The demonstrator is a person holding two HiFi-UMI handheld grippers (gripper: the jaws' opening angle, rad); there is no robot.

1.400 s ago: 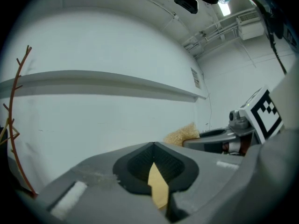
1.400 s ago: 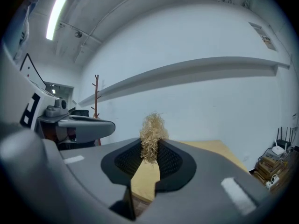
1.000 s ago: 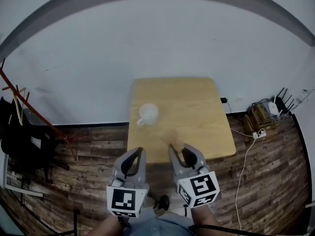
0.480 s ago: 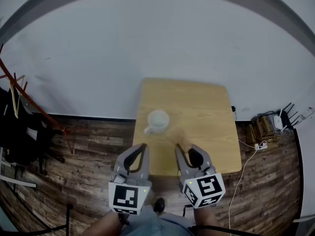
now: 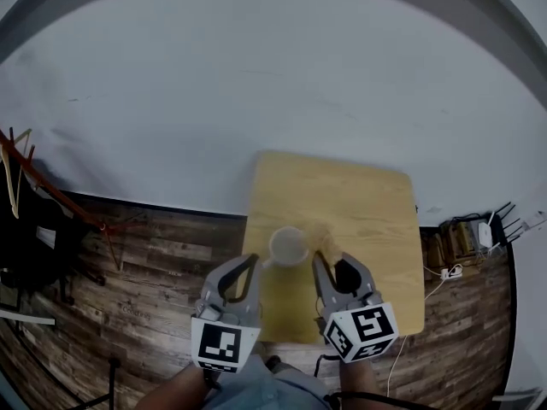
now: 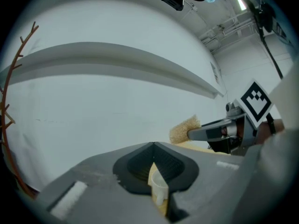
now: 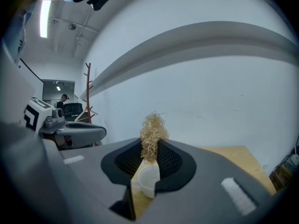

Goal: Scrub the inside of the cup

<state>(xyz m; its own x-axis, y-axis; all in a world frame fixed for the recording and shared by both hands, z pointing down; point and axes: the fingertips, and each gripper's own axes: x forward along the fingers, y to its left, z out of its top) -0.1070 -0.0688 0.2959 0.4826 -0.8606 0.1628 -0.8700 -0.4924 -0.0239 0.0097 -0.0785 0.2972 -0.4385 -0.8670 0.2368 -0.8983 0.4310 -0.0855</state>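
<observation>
nearest the person, the left gripper had its jaws pressed together on nothing, its tip just short of the cup on the cup's left. the right gripper was clamped on a tuft of straw-coloured scrubber. the tuft stuck out past the tips and hung just right of the cup, beside the rim and not inside it. whether the fibres brushed the cup's wall could not be told.

the change over the last second was a closing-in. a second before, the cup stood well ahead of both grippers, and half a second before it was still clear of them. now it sat between the two tips, and each gripper view caught it through the gap under its own jaws. neither claw had altered its state on the way.

the cup stood upright, mouth up, with its handle turned toward the left gripper. the wooden table under it ran on beyond the cup to the white wall.

as a judgement, the approach looked all but finished and the scrubbing had not begun. the left claw would need to open before it could steady the cup, likely by the handle or rim. the scrubber would then have to shift left over the mouth and go down. an unheld cup could slide or tip if the scrubber pushed first.
</observation>
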